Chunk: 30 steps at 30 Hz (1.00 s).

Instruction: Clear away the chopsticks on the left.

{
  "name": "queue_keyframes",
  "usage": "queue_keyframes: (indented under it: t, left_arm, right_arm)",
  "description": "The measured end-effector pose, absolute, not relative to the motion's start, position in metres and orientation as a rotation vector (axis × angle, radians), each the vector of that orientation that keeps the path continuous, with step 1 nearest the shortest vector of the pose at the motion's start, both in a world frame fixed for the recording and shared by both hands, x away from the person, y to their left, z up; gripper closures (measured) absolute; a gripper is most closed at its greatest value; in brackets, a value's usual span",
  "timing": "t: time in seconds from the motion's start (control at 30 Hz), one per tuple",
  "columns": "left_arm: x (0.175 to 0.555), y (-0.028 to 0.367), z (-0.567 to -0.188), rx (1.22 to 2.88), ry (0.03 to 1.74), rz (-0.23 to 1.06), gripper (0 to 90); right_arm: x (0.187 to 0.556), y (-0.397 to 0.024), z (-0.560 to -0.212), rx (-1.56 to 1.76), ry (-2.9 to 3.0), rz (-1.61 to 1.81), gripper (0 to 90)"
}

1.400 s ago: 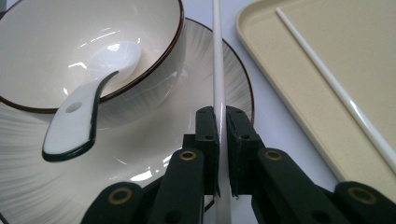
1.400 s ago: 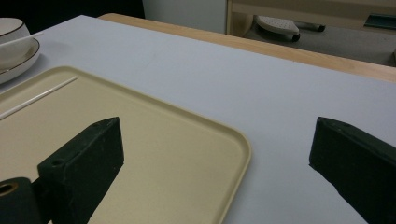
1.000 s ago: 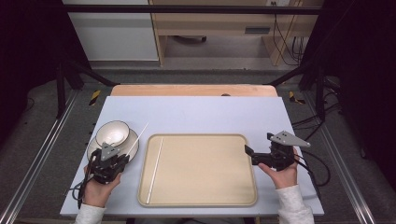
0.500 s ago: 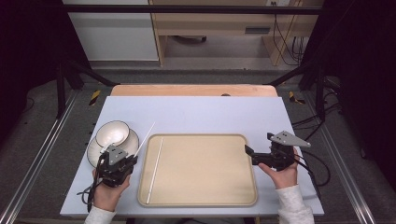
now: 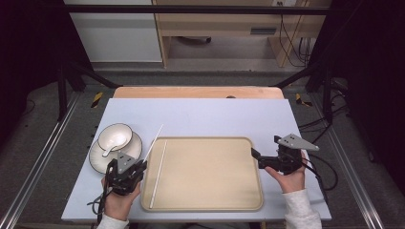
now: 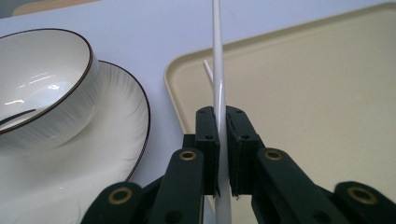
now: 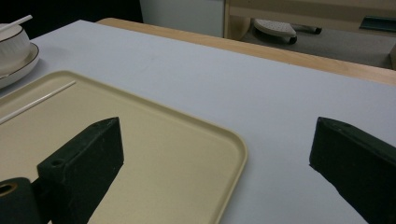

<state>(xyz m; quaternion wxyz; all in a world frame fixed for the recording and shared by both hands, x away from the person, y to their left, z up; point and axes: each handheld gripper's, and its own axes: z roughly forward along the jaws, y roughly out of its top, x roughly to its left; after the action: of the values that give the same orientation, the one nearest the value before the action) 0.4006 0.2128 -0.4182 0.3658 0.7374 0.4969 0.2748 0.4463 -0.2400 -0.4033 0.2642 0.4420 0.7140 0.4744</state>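
The left gripper (image 6: 222, 154) has its fingers (image 6: 208, 140) clenched on 1 long thin white chopstick (image 6: 218, 70), held at the left edge of the flat beige plastic tray (image 5: 215, 191). A 2nd white chopstick (image 5: 158, 174) already lies in the tray. I think the held one goes beside it: lower it flat and level, then let go. The right gripper (image 5: 260, 160) waits near the tray's right edge, fingers (image 7: 88, 154) spread wide and holding nothing.

Two white chopsticks (image 5: 158, 172), one bowl (image 5: 115, 137), one plate (image 5: 98, 160), one spoon (image 5: 111, 149), one tray (image 5: 210, 176).
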Motion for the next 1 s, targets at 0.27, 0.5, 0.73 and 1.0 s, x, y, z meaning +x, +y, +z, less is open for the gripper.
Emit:
queue_keyframes:
  t: [0.27, 0.5, 0.73, 1.0]
  left_arm:
    - [0.399, 0.199, -0.419, 1.849, 1.315, 0.717, 84.5]
    - [0.397, 0.189, -0.425, 1.786, 1.334, 0.706, 84.5]
    - [0.391, 0.182, -0.436, 1.732, 1.349, 0.694, 84.5]
    - [0.385, 0.176, -0.448, 1.696, 1.375, 0.678, 84.5]
  right_arm:
    - [0.445, -0.242, -0.401, 1.193, 1.923, 1.295, 3.2]
    - [0.444, -0.243, -0.4, 1.193, 1.916, 1.304, 3.2]
    - [0.445, -0.243, -0.401, 1.191, 1.921, 1.301, 3.2]
    - [0.446, -0.24, -0.403, 1.191, 1.932, 1.292, 3.2]
